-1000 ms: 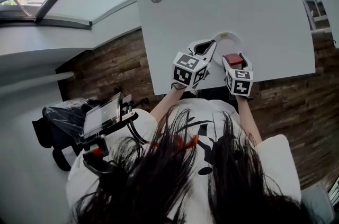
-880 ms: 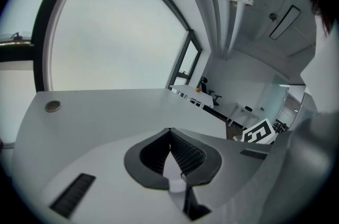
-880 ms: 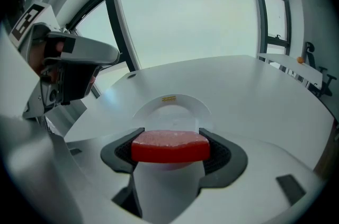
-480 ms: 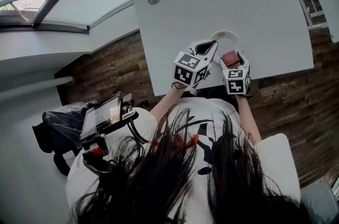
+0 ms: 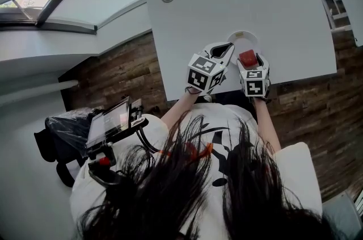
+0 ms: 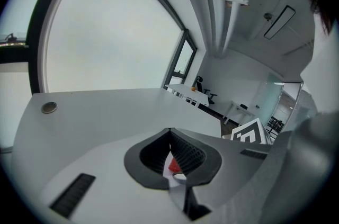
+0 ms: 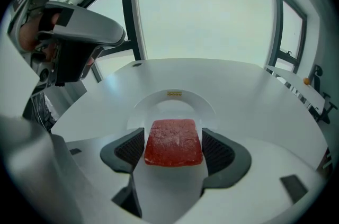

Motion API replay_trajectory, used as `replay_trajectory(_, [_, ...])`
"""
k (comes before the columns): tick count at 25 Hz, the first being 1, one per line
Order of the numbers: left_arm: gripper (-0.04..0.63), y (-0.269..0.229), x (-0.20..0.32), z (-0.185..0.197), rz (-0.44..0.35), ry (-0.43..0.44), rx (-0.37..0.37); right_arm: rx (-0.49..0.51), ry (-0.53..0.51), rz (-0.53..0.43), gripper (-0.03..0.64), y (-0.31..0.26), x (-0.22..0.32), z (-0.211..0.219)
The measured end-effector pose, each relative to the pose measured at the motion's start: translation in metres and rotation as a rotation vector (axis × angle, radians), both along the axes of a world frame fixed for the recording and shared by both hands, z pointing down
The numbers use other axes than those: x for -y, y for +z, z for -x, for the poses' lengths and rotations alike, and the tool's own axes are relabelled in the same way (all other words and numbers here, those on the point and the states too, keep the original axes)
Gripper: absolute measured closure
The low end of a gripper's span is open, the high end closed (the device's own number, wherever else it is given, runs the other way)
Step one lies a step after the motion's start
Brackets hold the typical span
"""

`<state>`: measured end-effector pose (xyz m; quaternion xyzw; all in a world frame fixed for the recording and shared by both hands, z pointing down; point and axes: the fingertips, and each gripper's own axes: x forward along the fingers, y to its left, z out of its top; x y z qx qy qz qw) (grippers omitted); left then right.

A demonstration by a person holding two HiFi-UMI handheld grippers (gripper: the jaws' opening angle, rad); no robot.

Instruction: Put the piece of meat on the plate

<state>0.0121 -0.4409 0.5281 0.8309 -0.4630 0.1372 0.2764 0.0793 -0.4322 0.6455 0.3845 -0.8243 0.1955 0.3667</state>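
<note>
Meat first: the piece of meat (image 7: 174, 142), a red slab with a pale, frosted top, is clamped in your right gripper (image 7: 174, 151). The dark ribbed pads (image 7: 131, 148) press on its left and right sides, so the jaws stand apart only by the slab's own width. The slab lies flat between them and its far end reaches a little past the tips.

Just beyond it, your right gripper view shows the white plate (image 7: 159, 107) on the grey table (image 7: 249, 85). The slab covers the near part of the plate, and a small yellowish label (image 7: 174, 93) marks the far rim. You cannot tell from these views whether the meat touches the plate or hangs above it. From your head view, the red slab sits at the plate's near edge.

Your left gripper (image 6: 170, 133) holds nothing. Its jaws are brought together at the tips, leaving only a teardrop-shaped opening lower down between the pads. Through that opening you see a sliver of red and a bit of white beyond it. In your head view this gripper lies just beside the plate on its left, its tip pointing at the rim, close alongside your right gripper.
</note>
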Motion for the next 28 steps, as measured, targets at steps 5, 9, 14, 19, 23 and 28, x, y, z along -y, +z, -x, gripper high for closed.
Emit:
replay_trajectory(5, [0.59,0.002,-0.002,-0.003,0.003,0.013,0.002,0.001,0.015,0.002,0.287,0.001,0.004,0.0])
replay_trajectory(9, [0.589,0.003,-0.003,-0.006,0.004,0.021,0.006,0.008,0.028,0.004,0.287,0.001,0.008,-0.001])
replay_trajectory(14, [0.59,0.002,-0.002,-0.007,0.002,0.025,0.008,0.077,0.096,-0.009,0.287,-0.011,0.019,-0.003])
replay_trajectory(19, [0.59,0.004,-0.003,-0.008,0.0,0.031,0.005,0.177,0.161,-0.002,0.287,-0.025,0.023,-0.004])
replay_trajectory(23, [0.59,0.004,-0.004,-0.012,-0.004,0.043,0.003,0.27,0.233,-0.001,0.287,-0.038,0.026,-0.009])
replay_trajectory(28, [0.589,0.002,-0.005,-0.013,-0.01,0.055,0.002,0.337,0.265,-0.03,0.288,-0.056,0.028,-0.012])
